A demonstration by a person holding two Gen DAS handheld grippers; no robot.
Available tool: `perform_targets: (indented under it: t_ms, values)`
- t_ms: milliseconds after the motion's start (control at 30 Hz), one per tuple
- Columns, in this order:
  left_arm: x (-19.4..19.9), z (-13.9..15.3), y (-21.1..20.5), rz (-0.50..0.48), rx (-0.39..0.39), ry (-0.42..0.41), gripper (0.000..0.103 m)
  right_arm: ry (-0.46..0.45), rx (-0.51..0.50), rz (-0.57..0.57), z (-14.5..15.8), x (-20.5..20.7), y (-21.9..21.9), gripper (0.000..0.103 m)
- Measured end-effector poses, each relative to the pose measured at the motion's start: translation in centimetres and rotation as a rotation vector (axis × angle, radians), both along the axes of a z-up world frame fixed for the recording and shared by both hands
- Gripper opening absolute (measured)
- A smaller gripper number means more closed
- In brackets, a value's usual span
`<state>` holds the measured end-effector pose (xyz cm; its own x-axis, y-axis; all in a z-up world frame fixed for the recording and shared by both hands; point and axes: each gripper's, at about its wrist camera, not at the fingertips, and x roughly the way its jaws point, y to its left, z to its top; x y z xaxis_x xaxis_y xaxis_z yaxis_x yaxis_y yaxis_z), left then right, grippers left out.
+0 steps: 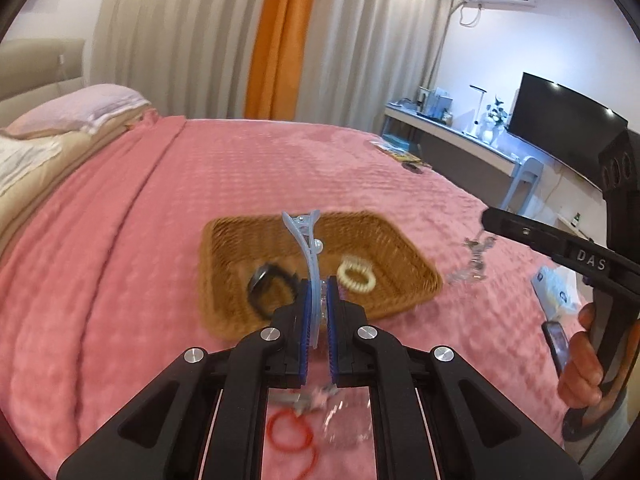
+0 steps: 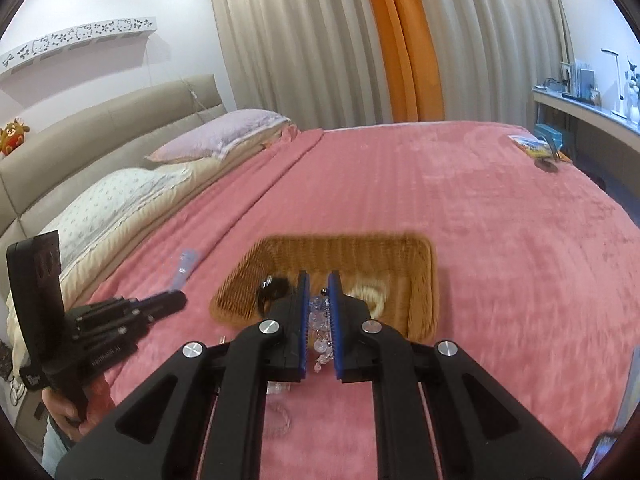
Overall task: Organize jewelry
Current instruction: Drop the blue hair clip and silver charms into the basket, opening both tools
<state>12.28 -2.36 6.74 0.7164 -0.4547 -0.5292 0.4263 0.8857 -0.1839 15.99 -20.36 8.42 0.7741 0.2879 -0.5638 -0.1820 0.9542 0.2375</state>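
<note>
My left gripper [image 1: 319,285] is shut on a pale blue hair clip [image 1: 307,248], held upright just in front of a wicker basket [image 1: 236,232] on the pink bedspread. In the basket lie a black hair tie [image 1: 266,284] and a cream spiral hair tie [image 1: 356,276]. My right gripper [image 2: 318,280] is shut on a clear crystal bracelet [image 2: 320,320], at the basket's [image 2: 424,280] near edge. In the left wrist view the right gripper [image 1: 486,222] carries the dangling bracelet [image 1: 472,260] to the right of the basket. The left gripper [image 2: 180,300] with the clip [image 2: 184,266] shows left of the basket.
Red hair ties [image 1: 290,432] and clear plastic pieces [image 1: 344,424] lie on the bedspread under my left gripper. A phone [image 1: 556,344] and a tissue pack [image 1: 554,288] lie at the right. Pillows [image 2: 224,136] are at the far left, a desk with a monitor [image 1: 560,128] at the right.
</note>
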Motion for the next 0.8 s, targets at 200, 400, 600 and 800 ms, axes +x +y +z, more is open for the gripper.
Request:
perform_targets:
  t_ms: [200,400,600,800]
  values:
    - [5.4,-1.9,-3.2,-0.029,0.0,0.051,0.005,0.037,0.019,-0.007,-2.3,5.6,0.4,0.008]
    - [9.4,-6.0,-5.3,-0.05,0.003,0.15,0.005,0.114,0.038,-0.012,-6.7,9.9,0.8,0.008]
    - [10.5,-8.5,-5.9,-0.068,0.031,0.202,0.006,0.179,0.025,-0.018,-10.0,11.5,0.8,0.008]
    - [9.5,-7.7,-5.2,-0.077,0.015,0.187,0.036,0.211,0.032,-0.039,-10.6,11.5,0.1,0.03]
